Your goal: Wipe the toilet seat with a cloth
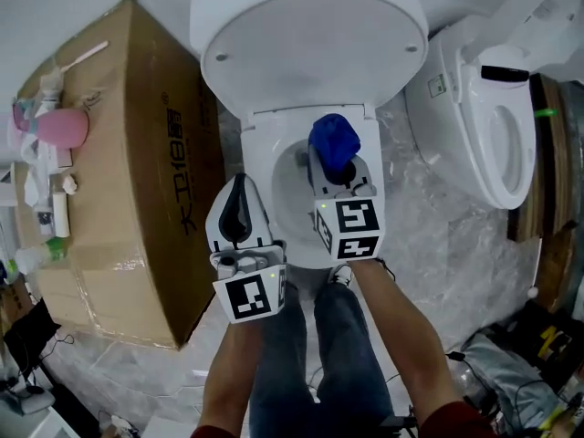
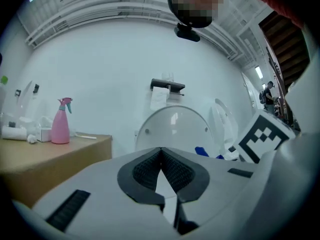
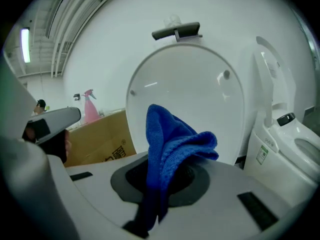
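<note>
A white toilet stands below me with its lid (image 1: 315, 48) raised against the wall and its seat (image 1: 265, 167) down over the bowl. My right gripper (image 1: 335, 164) is shut on a bunched blue cloth (image 1: 332, 140) (image 3: 170, 149), held above the bowl's right side. My left gripper (image 1: 239, 210) hangs above the seat's left front, shut with nothing between its dark pads (image 2: 145, 171). In the left gripper view the raised lid (image 2: 172, 131) stands straight ahead.
A large cardboard box (image 1: 137, 172) stands close on the left, with a pink spray bottle (image 1: 57, 128) and small items on top. A second white toilet (image 1: 484, 117) stands at the right. A person's legs and shoes (image 1: 338, 276) are at the bowl's front.
</note>
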